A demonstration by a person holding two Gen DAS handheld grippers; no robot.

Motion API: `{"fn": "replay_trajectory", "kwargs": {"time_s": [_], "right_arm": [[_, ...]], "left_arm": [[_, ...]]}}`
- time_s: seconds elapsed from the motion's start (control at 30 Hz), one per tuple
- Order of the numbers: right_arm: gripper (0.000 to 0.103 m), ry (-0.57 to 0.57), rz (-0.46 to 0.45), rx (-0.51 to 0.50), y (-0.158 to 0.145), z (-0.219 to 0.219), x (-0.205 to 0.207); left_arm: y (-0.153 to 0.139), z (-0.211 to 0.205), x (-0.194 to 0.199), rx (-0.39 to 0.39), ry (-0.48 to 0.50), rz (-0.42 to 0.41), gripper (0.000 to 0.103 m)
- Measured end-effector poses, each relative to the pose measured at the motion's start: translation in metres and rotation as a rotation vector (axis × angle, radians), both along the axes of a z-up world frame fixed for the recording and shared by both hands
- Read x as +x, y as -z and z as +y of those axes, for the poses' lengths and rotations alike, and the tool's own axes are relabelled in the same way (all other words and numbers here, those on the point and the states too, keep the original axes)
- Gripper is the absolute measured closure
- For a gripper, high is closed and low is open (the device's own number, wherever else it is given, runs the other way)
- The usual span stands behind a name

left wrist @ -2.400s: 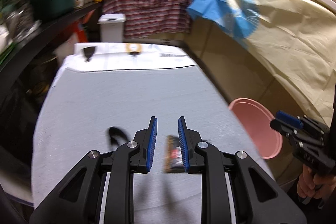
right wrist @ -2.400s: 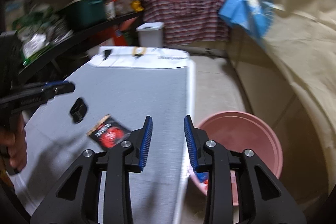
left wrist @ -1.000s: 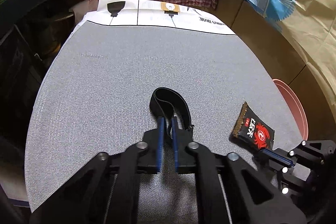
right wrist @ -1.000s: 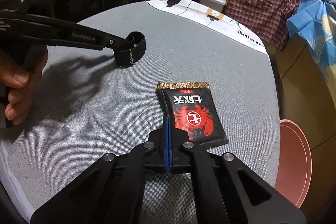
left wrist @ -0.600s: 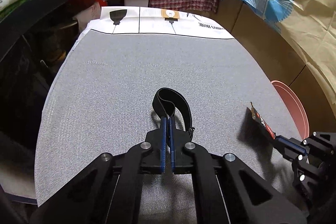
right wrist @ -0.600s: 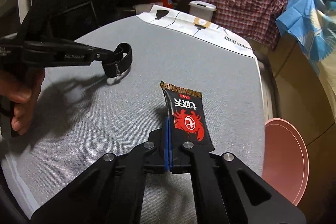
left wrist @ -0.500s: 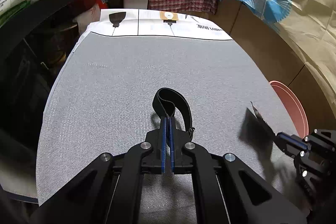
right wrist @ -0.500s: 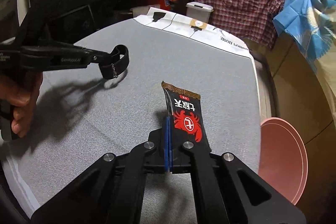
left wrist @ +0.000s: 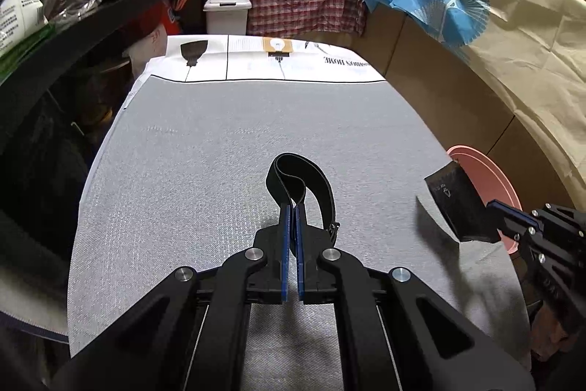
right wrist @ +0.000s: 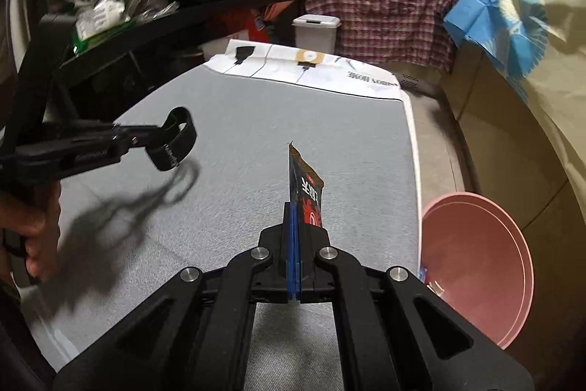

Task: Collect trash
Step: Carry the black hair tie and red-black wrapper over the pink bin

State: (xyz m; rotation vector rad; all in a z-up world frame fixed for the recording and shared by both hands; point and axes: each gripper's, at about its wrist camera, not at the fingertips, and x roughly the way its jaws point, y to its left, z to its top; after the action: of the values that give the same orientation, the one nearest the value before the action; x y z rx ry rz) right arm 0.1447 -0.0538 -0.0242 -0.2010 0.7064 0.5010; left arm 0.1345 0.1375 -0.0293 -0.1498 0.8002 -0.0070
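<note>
Since earlier: both pieces now lifted off the grey table (left wrist: 219, 141).
Left gripper (left wrist: 292, 207): pinching the black strap loop (left wrist: 293, 176).
Right gripper (right wrist: 293, 207): pinching the snack wrapper (right wrist: 306, 196).
Left to do: carry both to the pink basin (right wrist: 483, 266), just beside the table's right edge.

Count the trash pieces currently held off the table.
2: a black strap loop in the left gripper, a snack wrapper in the right gripper. The basin's contents are mostly hidden.
</note>
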Motion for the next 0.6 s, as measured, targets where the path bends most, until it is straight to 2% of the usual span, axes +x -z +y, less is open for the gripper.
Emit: {"fn": "replay_trajectory", "kwargs": {"time_s": [0.6], "right_arm": [[0.103, 0.148, -0.019, 0.123, -0.035, -0.057, 0.007]], "left_arm": [[-0.031, -0.041, -0.023, -0.027, 0.008, -0.075, 0.1]]}}
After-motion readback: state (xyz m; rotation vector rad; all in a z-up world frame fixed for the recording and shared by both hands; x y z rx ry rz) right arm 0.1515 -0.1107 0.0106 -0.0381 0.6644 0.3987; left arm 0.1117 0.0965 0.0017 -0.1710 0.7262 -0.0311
